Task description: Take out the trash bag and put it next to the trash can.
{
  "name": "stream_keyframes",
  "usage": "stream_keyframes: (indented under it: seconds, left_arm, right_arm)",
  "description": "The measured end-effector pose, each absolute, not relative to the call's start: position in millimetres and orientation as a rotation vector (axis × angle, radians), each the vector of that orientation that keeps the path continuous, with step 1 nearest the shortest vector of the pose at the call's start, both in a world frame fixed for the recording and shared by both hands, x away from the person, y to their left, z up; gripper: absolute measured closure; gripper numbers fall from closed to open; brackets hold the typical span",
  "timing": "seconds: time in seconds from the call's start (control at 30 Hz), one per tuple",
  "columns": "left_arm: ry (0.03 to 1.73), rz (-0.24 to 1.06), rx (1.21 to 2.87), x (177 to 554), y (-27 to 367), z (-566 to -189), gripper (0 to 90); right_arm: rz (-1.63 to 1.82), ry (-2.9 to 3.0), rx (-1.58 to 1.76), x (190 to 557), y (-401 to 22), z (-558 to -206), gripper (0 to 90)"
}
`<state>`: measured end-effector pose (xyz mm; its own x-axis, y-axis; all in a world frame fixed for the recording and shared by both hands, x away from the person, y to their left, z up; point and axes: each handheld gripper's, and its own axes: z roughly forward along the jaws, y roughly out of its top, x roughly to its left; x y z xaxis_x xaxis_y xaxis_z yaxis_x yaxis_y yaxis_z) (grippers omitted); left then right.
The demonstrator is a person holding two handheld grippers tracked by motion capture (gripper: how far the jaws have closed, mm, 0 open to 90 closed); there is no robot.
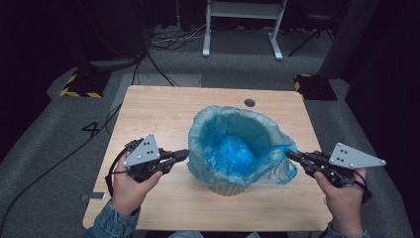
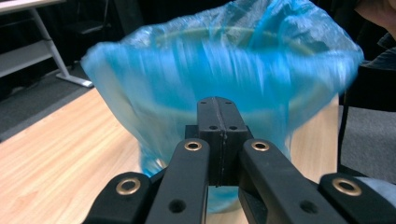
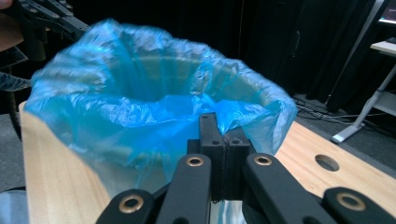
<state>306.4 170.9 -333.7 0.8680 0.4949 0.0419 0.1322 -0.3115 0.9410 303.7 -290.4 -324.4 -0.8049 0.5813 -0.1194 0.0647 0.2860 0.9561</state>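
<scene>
On the middle of the wooden table (image 1: 163, 111) stands a small bin (image 1: 227, 188), and a blue bag (image 1: 233, 148) sits inside it. The top of the bag hangs over the rim of the bin all the way round.

We hold one gripper on each side. Our left gripper (image 1: 184, 154) is at the left side of the bag, and our right gripper (image 1: 289, 154) is at the right side. Each one points in at the bag, so the bag lies between them, straight ahead of both tips. Both hands look about as near to it as each other.

Both pairs of jaws are squeezed tight together. In the left gripper view the left gripper (image 2: 218, 105) has its tip right against the blue bag (image 2: 219, 65), but the picture is blurry, so we cannot tell for sure if a bit of plastic is pinched there. In the right gripper view the right gripper (image 3: 219, 122) has a fold of the blue bag (image 3: 140, 112) bunched right at its tip, so we think it is pinching the edge of the bag.

The bin stands straight up, so its long way runs up and down. We think the bag has to come out that way: both hands go up together, at the same speed, so it does not tip or tear.
</scene>
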Motion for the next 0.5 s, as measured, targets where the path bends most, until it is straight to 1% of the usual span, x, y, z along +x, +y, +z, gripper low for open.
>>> stream_keyframes:
  seconds: [0.17,0.2,0.27,0.33,0.37,0.47,0.5]
  left_arm:
    - [0.485,0.398,1.883,312.1,169.1,-334.1,90.0]
    - [0.505,0.408,1.875,312.5,168.6,-335.9,85.2]
    - [0.529,0.432,1.872,312.3,168.0,-340.8,62.3]
    - [0.533,0.431,1.895,310.0,169.0,-346.5,45.8]
    - [0.535,0.420,1.907,308.5,169.1,-349.2,45.8]
    - [0.527,0.372,1.968,303.4,165.8,-364.1,35.0]
    - [0.528,0.369,1.979,302.8,163.8,-368.6,29.7]
  right_arm:
    - [1.514,2.107,0.562,307.6,-284.6,-317.3,90.0]
    - [1.505,2.108,0.558,308.8,-282.6,-316.3,90.0]
    - [1.497,2.112,0.552,311.3,-278.8,-315.8,90.0]
    - [1.491,2.118,0.550,313.9,-275.5,-318.0,90.0]
    - [1.491,2.118,0.550,313.9,-275.5,-318.0,90.0]
    - [1.495,2.122,0.556,314.0,-275.2,-321.1,90.0]
    - [1.492,2.125,0.564,313.9,-275.3,-323.2,90.0]
